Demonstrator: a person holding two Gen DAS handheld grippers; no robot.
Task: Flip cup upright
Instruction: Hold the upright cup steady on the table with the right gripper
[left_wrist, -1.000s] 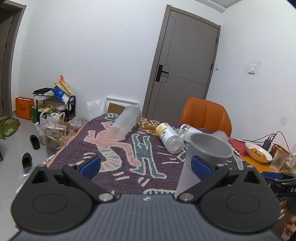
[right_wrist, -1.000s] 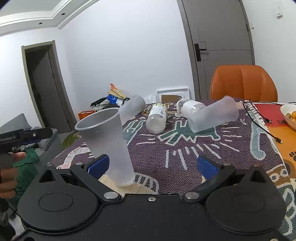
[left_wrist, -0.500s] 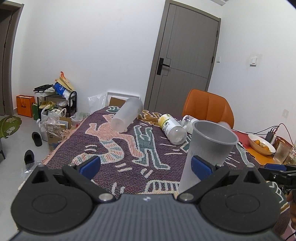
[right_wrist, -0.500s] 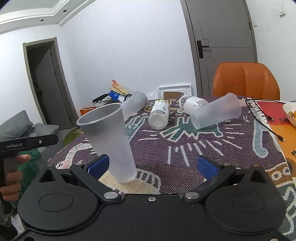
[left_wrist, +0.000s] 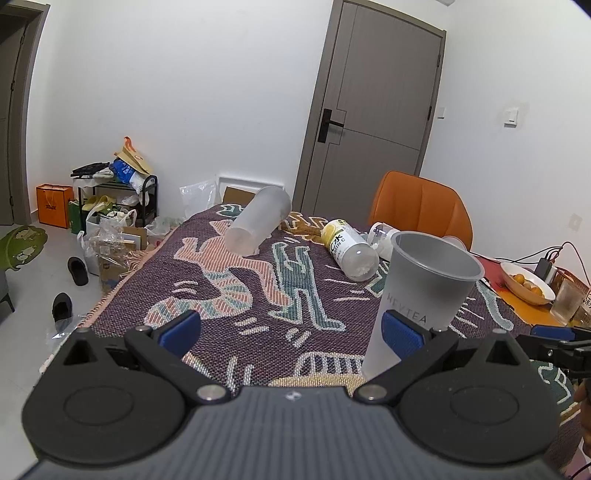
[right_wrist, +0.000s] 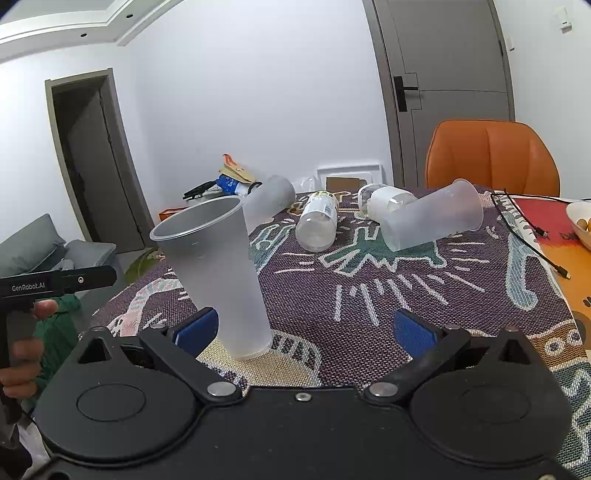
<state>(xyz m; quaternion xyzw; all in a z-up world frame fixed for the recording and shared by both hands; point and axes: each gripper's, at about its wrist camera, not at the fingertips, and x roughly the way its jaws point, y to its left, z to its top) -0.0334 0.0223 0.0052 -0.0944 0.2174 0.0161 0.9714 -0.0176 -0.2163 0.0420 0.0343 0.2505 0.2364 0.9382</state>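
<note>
Looking along my left hand-held gripper (left_wrist: 290, 328), I see both blue fingers spread wide with nothing between them. The frosted cup (left_wrist: 421, 295) stands upright on the patterned cloth (left_wrist: 258, 295) covering the surface, mouth up, near the front edge. Its lower wall sits just behind the right blue pad (left_wrist: 400, 334); I cannot tell whether the two touch.

Further back on the cloth, from left to right, a second frosted cup (left_wrist: 256, 225) lies on its side, then a clear bottle with a yellow label (left_wrist: 349, 253) also lies flat, then a white-labelled bottle (left_wrist: 382, 240) lies behind the upright cup's rim. An orange chair (left_wrist: 421, 208) stands past the far edge, and a bowl of orange fruit (left_wrist: 526, 286) sits at the right.

From my right hand-held gripper (right_wrist: 306, 330), the fingers are likewise wide apart and grip nothing. The upright cup (right_wrist: 218, 273) is at the left, its base just beside the left blue pad (right_wrist: 195, 330). A third frosted cup (right_wrist: 432, 219) lies on its side toward the right, touching the white-labelled bottle (right_wrist: 384, 197). A black cable (right_wrist: 524, 236) trails across the cloth's right side.
</note>
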